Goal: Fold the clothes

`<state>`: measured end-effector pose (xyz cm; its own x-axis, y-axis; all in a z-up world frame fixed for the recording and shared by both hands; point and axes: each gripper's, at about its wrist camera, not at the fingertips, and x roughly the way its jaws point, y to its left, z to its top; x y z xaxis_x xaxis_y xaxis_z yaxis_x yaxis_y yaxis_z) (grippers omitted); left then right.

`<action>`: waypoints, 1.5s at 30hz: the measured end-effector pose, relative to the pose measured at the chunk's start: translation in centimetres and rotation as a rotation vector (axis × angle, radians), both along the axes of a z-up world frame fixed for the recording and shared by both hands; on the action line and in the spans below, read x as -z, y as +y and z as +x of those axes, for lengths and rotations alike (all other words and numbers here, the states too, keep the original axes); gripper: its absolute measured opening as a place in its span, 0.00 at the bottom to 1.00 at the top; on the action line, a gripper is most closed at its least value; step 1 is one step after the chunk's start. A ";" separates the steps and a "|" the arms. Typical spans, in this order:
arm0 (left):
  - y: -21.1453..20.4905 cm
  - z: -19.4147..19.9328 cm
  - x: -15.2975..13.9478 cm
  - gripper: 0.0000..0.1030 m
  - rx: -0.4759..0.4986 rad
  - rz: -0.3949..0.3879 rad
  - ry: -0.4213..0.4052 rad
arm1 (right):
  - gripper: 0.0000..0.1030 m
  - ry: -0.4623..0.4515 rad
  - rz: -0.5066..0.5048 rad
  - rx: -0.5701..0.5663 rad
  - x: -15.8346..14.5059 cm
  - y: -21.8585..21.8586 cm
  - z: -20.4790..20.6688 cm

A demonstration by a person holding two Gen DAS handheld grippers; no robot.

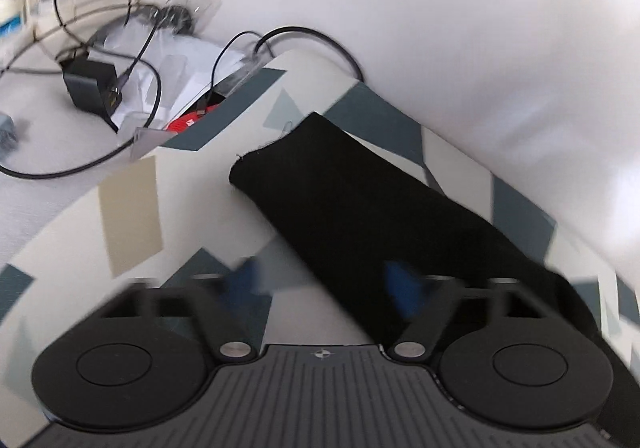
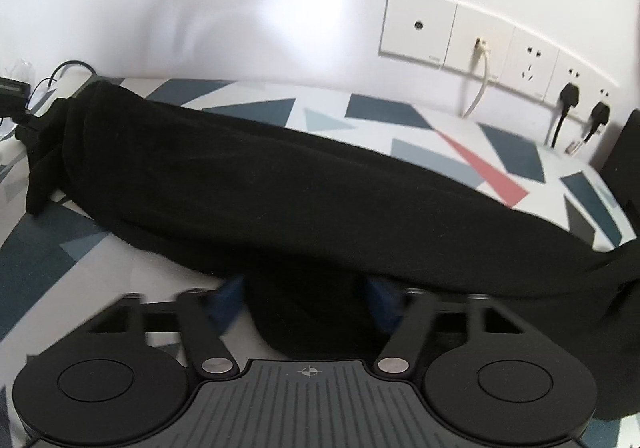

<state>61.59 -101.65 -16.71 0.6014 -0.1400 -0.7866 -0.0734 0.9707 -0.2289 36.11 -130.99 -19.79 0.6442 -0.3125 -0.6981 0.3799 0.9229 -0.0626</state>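
A black garment (image 1: 360, 204) lies as a long folded strip on the patterned tablecloth (image 1: 132, 216), running from the far middle to the near right in the left wrist view. My left gripper (image 1: 324, 284) is open, its blue pads apart; the right pad (image 1: 400, 288) is over the garment's near edge. In the right wrist view the garment (image 2: 280, 184) stretches across the whole table. My right gripper (image 2: 306, 296) is open with black cloth between its blue pads (image 2: 380, 300), not pinched.
A black power adapter (image 1: 92, 88), tangled cables (image 1: 132, 48), plastic bags and papers sit on the grey surface at far left. A white wall lies behind. Wall sockets (image 2: 492, 44) with two black plugs (image 2: 568, 96) are at right, above the tablecloth (image 2: 500, 156).
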 end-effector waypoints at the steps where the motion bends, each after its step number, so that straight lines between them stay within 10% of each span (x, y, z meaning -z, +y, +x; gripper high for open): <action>1: 0.2 0.4 0.3 0.53 -0.019 -0.004 0.001 | 0.38 -0.003 -0.010 -0.014 0.0 0.0 -0.3; 5: 0.7 1.2 0.9 0.04 -0.062 -0.008 -0.022 | 0.31 -0.019 -0.005 -0.038 0.1 -0.2 -1.2; 16: 3.0 -4.1 -0.4 0.03 -0.051 0.041 -0.020 | 0.10 -0.046 0.107 0.052 -0.5 -1.2 -4.3; 26: 8.2 -18.4 -0.3 0.07 0.038 0.118 -0.023 | 0.08 0.009 0.135 0.130 -0.9 0.0 -11.0; 32: 11.6 -21.1 -1.1 0.38 0.067 0.006 0.037 | 0.10 0.043 0.158 0.207 -1.4 1.1 -13.9; 36: 13.7 -22.0 -1.8 0.67 0.062 -0.053 0.068 | 0.30 0.017 0.210 0.279 -2.3 1.6 -14.0; 40: 15.2 -22.5 -1.9 0.64 0.107 -0.300 0.153 | 0.36 -0.076 0.234 0.312 -3.9 2.7 -14.1; 42: 14.8 -22.8 -2.1 0.38 0.170 -0.376 0.151 | 0.36 -0.118 0.252 0.309 -4.5 3.3 -14.0; 45: 13.2 -21.8 -1.3 0.31 0.215 -0.494 0.232 | 0.36 -0.160 0.239 0.295 -5.4 4.2 -13.6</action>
<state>39.83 -88.48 -15.40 0.3390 -0.6235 -0.7045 0.0117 0.7516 -0.6595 22.50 -126.84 -14.41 0.6575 -0.3411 -0.6718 0.6179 0.7543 0.2218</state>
